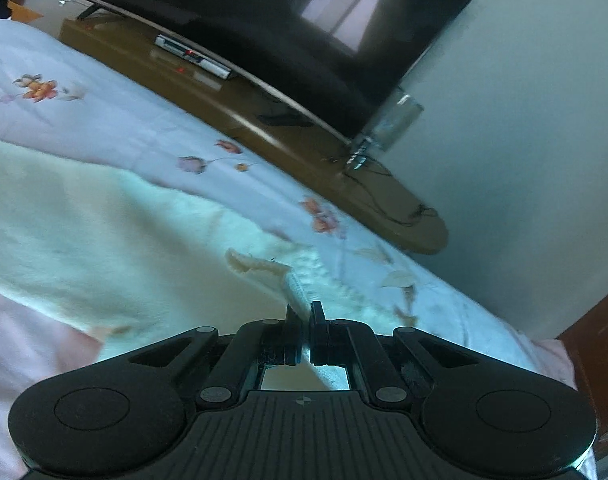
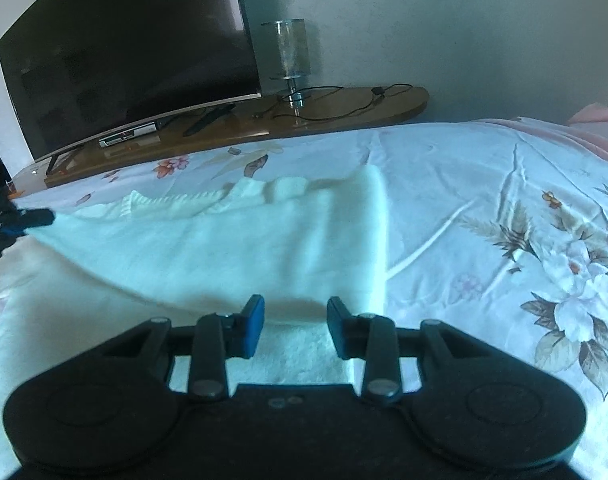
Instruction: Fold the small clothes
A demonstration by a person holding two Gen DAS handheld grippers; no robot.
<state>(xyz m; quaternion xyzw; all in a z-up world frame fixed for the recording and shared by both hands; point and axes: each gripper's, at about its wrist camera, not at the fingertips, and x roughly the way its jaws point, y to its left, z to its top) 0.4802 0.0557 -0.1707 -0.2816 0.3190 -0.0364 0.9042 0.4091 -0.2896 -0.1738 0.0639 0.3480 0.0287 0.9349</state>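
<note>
A cream-white knit garment lies spread on the bed. My left gripper is shut on its ribbed edge and holds that part raised off the bedding. In the right wrist view the same garment stretches up and left to the left gripper at the frame's left edge. My right gripper hovers low over the near side of the garment with its jaws apart. The raised layer's lower edge lies just beyond the fingertips, and no cloth is visibly pinched between the pads.
The bed has a pale floral sheet and a pink cover at the near side. Beyond the bed stands a wooden cabinet with a large dark television, a set-top box, a glass lamp and cables.
</note>
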